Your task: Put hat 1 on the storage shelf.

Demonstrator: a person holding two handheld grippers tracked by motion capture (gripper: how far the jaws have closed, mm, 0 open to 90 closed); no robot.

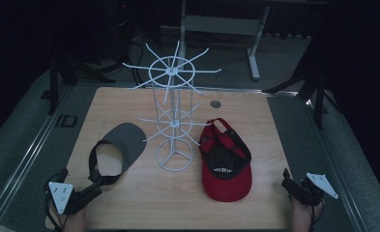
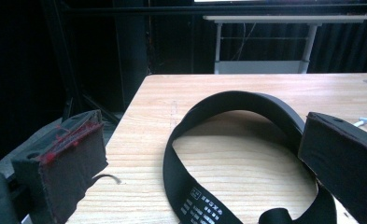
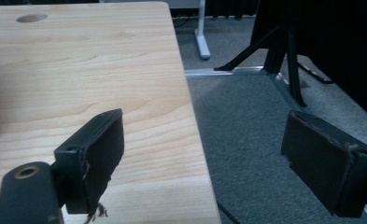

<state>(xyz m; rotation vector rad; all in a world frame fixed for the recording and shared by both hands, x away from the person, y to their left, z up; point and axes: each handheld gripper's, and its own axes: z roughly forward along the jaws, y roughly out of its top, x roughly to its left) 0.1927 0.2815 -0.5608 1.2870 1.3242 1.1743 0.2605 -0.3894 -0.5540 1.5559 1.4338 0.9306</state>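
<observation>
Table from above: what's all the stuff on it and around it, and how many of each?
Visor: one, dark grey brim with a black strap, lying on the left of the table, beside the rack.
Cap: one, red with a black lining, lying upside down on the right, beside the rack.
Wire rack: one, white, standing upright mid-table, two tiers of bare spokes.
Table: one, light wood, with a small round grey fitting near its far edge.
Frame: one, light grey, on the floor beyond the table.
Left gripper: one, black, open, at the near left corner, pointing at the visor's strap.
Right gripper: one, black, open, at the table's near right edge.
</observation>
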